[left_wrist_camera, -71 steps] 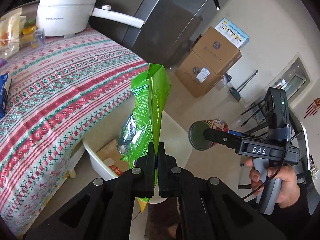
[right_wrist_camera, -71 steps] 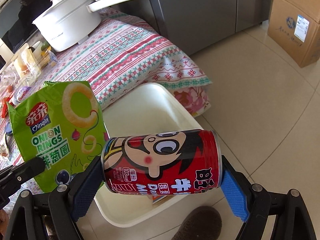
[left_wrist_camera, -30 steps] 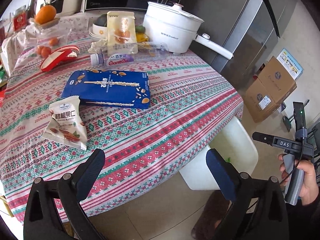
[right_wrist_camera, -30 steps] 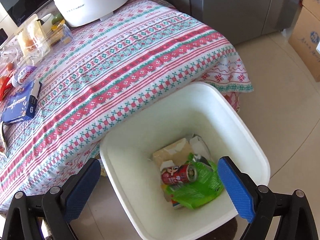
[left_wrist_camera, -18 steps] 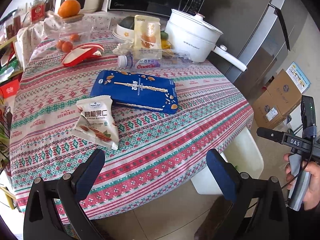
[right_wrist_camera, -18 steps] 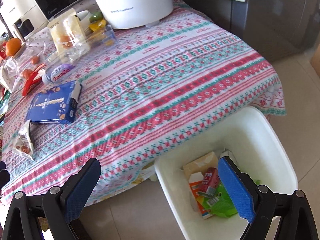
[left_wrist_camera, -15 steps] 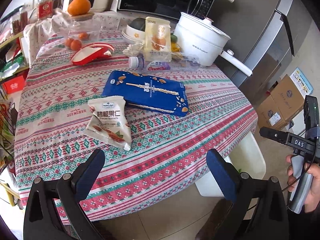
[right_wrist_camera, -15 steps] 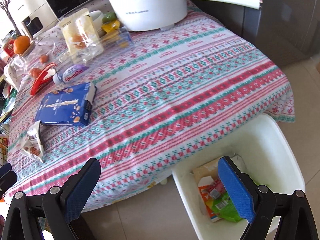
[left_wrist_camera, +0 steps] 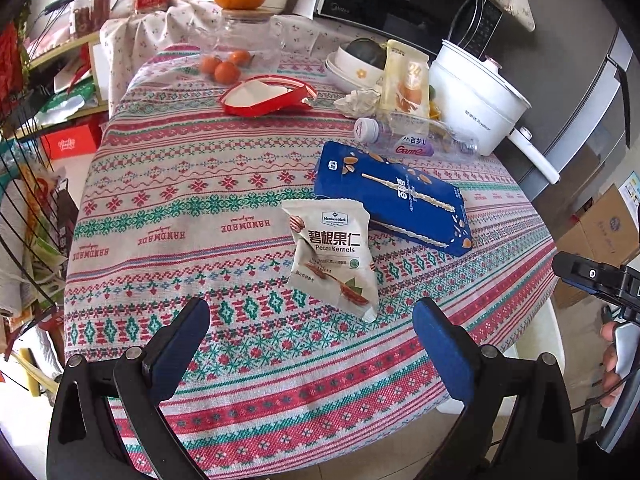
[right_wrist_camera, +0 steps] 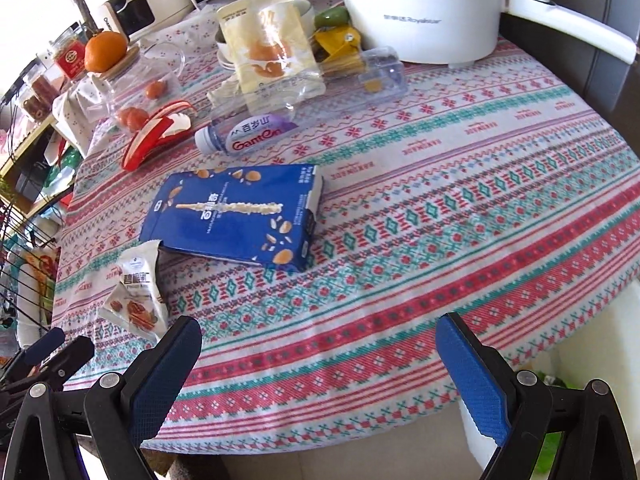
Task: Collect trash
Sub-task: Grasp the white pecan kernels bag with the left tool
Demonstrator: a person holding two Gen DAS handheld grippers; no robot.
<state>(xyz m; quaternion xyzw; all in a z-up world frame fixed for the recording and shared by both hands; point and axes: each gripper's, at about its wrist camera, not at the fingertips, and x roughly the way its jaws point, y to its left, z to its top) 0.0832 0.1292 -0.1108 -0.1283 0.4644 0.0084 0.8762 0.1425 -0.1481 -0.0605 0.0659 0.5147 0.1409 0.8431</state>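
Observation:
A white pecan snack bag (left_wrist_camera: 332, 256) lies on the patterned tablecloth (left_wrist_camera: 180, 216), just beyond my open, empty left gripper (left_wrist_camera: 312, 324). A flat blue box (left_wrist_camera: 394, 198) lies behind it, partly resting on it. A clear plastic bottle (left_wrist_camera: 416, 142) lies further back. In the right wrist view the bag (right_wrist_camera: 134, 294) sits at the left, the box (right_wrist_camera: 236, 214) at center and the bottle (right_wrist_camera: 260, 130) behind. My right gripper (right_wrist_camera: 318, 344) is open and empty over the table's near edge. The white trash bin (right_wrist_camera: 536, 420) shows at lower right, under the table edge.
A white electric pot (left_wrist_camera: 476, 96) with a long handle, a red-rimmed dish (left_wrist_camera: 266, 98), a glass jar with an orange on top (left_wrist_camera: 240, 28), bowls and a snack pouch (right_wrist_camera: 272, 40) crowd the table's far side. A wire rack (left_wrist_camera: 28, 208) stands left; cardboard boxes (left_wrist_camera: 604, 236) right.
Both grippers let go of the green bag and the red can into the bin, opened, and swung up from the bin toward the table. The table items now fill both views.

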